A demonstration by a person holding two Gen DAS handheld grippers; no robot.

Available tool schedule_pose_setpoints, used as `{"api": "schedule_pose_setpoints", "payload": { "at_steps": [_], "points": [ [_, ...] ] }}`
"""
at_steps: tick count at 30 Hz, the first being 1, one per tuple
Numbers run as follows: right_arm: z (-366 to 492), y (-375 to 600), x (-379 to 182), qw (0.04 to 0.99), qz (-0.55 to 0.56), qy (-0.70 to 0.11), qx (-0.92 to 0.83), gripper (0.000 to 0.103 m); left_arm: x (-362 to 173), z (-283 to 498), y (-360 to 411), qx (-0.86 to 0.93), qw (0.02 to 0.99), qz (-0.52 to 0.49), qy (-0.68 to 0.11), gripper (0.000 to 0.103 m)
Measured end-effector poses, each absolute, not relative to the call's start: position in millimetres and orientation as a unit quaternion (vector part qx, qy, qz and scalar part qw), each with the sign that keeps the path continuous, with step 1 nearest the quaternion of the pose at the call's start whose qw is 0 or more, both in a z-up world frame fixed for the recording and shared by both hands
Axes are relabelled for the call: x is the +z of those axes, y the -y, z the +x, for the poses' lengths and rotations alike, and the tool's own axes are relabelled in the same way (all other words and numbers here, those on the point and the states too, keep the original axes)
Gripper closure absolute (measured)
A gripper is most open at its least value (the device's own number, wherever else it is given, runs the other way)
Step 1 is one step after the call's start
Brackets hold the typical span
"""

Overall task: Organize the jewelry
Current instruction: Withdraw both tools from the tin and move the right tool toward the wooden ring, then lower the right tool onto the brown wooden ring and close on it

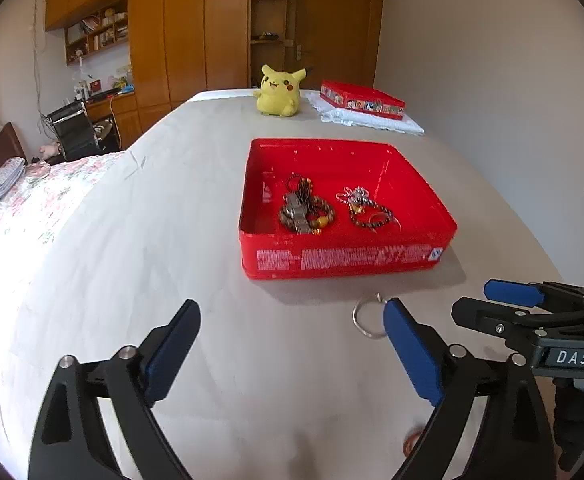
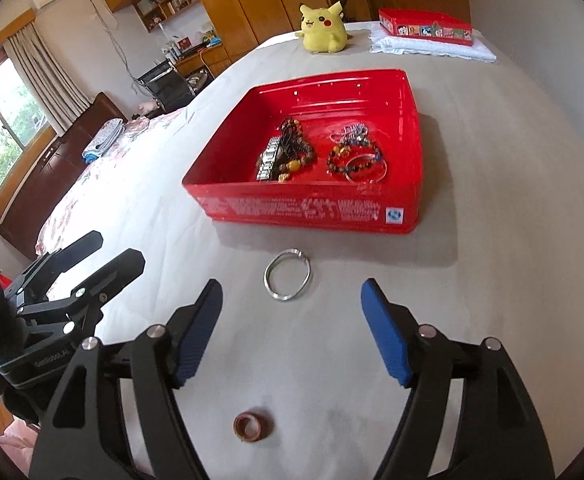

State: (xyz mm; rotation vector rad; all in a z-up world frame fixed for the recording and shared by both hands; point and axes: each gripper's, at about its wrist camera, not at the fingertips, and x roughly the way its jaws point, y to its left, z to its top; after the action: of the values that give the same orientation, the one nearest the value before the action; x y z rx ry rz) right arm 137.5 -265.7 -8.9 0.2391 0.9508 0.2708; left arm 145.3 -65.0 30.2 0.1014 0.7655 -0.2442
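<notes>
An open red tin (image 1: 344, 258) (image 2: 304, 210) sits on the grey bed sheet. It holds a watch (image 2: 268, 160), bead bracelets (image 2: 354, 156) and a chain (image 1: 354, 196). A silver bangle (image 2: 287, 276) (image 1: 366, 316) lies on the sheet in front of the tin. A small brown ring (image 2: 252, 426) (image 1: 412, 442) lies nearer me. My right gripper (image 2: 292, 328) is open and empty, just short of the bangle, with the brown ring below it. My left gripper (image 1: 292, 348) is open and empty, its right finger next to the bangle. The right gripper also shows in the left wrist view (image 1: 488, 300), and the left gripper in the right wrist view (image 2: 121, 248).
A yellow Pikachu plush (image 1: 277, 92) (image 2: 324, 30) sits at the far end of the bed. The red tin's lid (image 1: 362, 100) (image 2: 426, 26) rests on a folded white towel (image 1: 372, 118). A floral quilt (image 1: 19, 216) covers the bed's left side. Wooden wardrobes stand behind.
</notes>
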Motion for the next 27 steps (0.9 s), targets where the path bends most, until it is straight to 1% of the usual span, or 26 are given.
{"api": "schedule_pose_setpoints", "payload": {
  "at_steps": [2, 5, 10, 25, 27],
  "points": [
    [133, 263, -11, 0.872, 0.112, -0.459, 0.128, 0.021, 29, 141, 65, -0.121, 0.918, 0.049, -0.376, 0.007],
    [126, 259, -13, 0.87, 0.106, -0.465, 0.13, 0.016, 27, 135, 63, -0.118, 0.916, 0.047, -0.38, 0.006],
    [116, 257, -22, 0.859, 0.115, -0.481, 0.135, 0.013, 23, 123, 61, -0.114, 0.912, 0.051, -0.391, 0.005],
    [82, 245, -29, 0.853, 0.104, -0.492, 0.143, 0.013, 17, 101, 37, -0.09, 0.911, 0.052, -0.4, 0.005],
    [77, 241, -34, 0.846, 0.103, -0.5, 0.15, 0.022, 15, 100, 34, -0.087, 0.909, 0.052, -0.404, 0.005]
  ]
}}
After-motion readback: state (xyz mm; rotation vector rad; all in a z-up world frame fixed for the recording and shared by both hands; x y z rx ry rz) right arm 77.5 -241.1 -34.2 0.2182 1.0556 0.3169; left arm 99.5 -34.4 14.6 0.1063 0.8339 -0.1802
